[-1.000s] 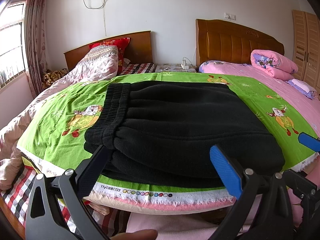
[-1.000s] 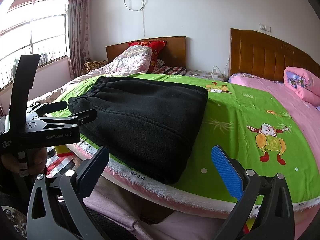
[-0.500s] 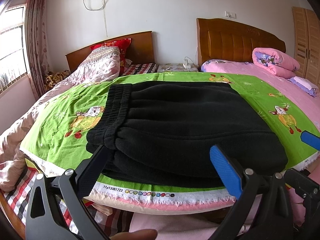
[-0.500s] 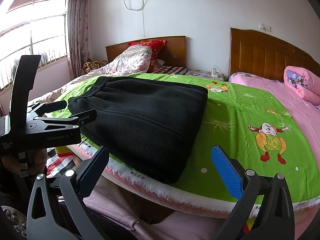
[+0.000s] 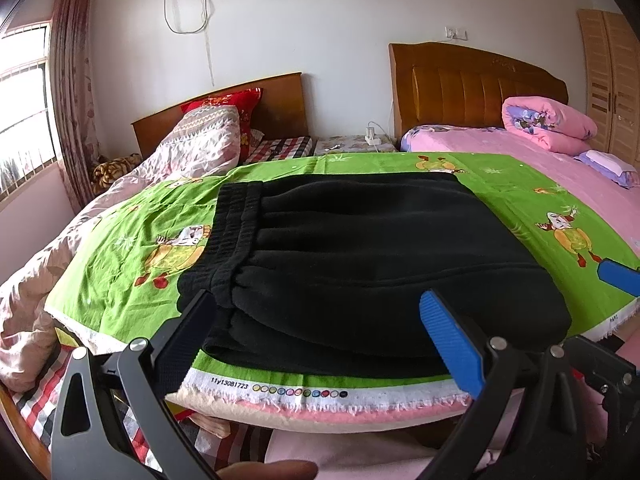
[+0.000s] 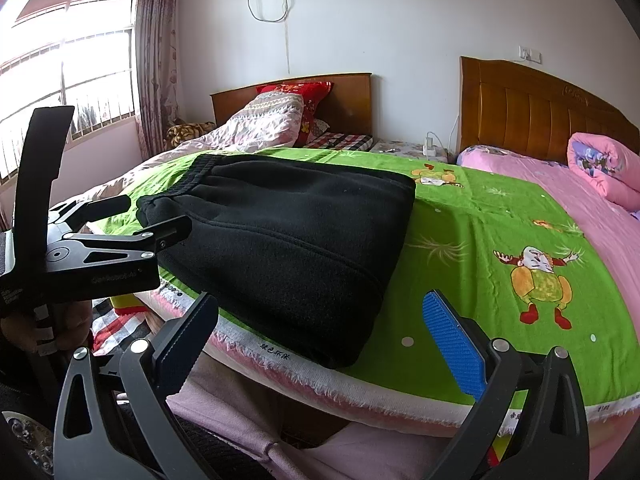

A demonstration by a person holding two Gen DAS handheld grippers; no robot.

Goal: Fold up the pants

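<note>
Left wrist view: pants folded on green sheet; left gripper, right gripper both backed off, wide open, empty — fold looks done.

Folded black pants on green sheet (fingers apart).

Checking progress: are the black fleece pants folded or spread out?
Folded: the black fleece pants lie as a compact layered rectangle, waistband at one end, on the green cartoon-print sheet.

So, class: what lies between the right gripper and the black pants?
In the right wrist view, only bare green sheet edge separates the open right gripper from the folded black pants.
</note>
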